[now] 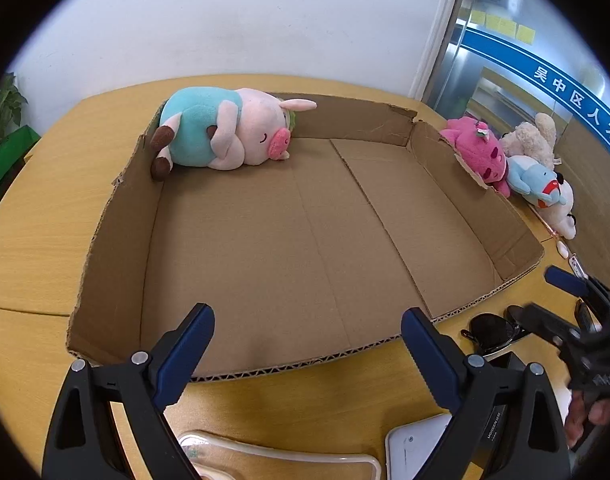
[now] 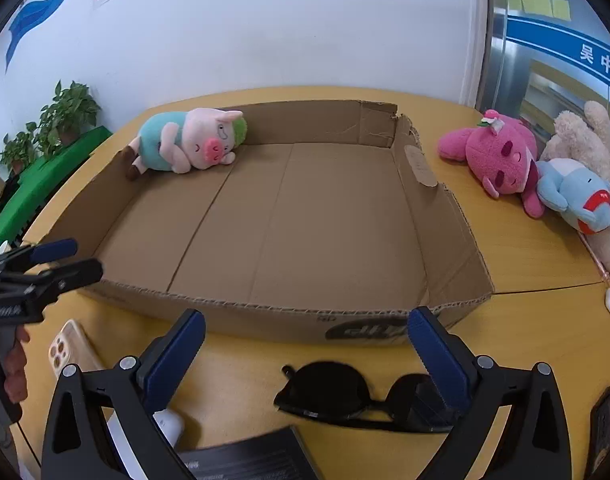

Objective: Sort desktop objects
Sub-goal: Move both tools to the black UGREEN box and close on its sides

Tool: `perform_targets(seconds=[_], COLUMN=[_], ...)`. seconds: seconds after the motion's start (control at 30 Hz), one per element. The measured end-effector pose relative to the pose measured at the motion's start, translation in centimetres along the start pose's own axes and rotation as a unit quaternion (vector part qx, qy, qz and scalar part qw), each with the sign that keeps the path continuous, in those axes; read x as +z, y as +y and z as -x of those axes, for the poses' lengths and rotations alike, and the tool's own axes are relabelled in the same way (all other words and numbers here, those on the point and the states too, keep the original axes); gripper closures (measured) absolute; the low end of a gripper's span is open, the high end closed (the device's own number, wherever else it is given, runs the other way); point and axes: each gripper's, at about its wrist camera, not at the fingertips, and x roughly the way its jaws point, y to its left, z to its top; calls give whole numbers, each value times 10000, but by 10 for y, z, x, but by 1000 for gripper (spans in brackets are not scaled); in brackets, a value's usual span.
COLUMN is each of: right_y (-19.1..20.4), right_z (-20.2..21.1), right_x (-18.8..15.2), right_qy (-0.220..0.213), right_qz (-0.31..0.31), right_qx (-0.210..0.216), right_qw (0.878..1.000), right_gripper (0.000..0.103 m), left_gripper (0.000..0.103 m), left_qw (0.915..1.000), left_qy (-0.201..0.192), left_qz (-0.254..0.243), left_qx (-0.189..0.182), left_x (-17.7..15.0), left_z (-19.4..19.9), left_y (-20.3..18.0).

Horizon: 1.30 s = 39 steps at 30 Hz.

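The desk carries a shallow cardboard box mid-frame, likely the sorting bin; a pig plush already lies in its upper-left corner. Both the left hand-held gripper and right hand-held gripper gape empty, the right around the sunglasses, probably next.

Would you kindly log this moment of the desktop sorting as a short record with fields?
box: shallow open cardboard box on the yellow table
in box: pig plush, lying on its side in the far left corner
outside box: pink plush, blue plush and cream plush, piled to the right
near edge: sunglasses, phone in pale case
left gripper: open, empty
right gripper: open, empty, above the sunglasses
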Motion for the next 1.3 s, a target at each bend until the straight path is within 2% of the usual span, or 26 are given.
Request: perform_targets(seconds=[0.13,0.27,0.43,0.53,0.63,0.77,0.87,0.93,1.1,1.17,1.3], right_y=[-2,-19,-42,-43,-42,-40,-32,-27,-31,-37,-41], right_z=[32,54,56,51,46,45,48,51,66,73,67], right_x=[-19,-57,-104,-125,-136,-133,-137,-146,-172,-178,-185], right_qy=[-371,-294,235,478,569,549,620,677,853,802,976], right_qz=[-70,31,115,349,476,590,749,906,1001,1036,1293], right_qx=[434,918,1270,1351,1587,1568,1694,1772,2119,1998,1311], right_qw=[9983,9953,9916,9891,9845,9843,9807,9777,9684,9710,9780], right_gripper=[0,0,0,0,0,0,0,0,0,0,0], left_gripper=[8,8,8,8,8,8,8,8,8,8,8], left_qw=[9987,9972,9957,9913,9870,9751,9771,9760,9646,9630,9597], left_qy=[-467,-576,-52,140,360,672,787,777,1051,1194,1370], left_qz=[5,-235,-349,-336,-438,-281,-322,-431,-610,-575,-271], left_qx=[-186,-411,-857,-1266,-1506,-2095,-1949,-1989,-2340,-2348,-2439], left_x=[-7,-34,-76,-91,-93,-86,-86,-89,-99,-105,-116], left_z=[35,60,48,36,20,-7,-20,-20,-17,-17,-13], left_y=[-12,-38,-70,-88,-110,-128,-138,-145,-159,-160,-154])
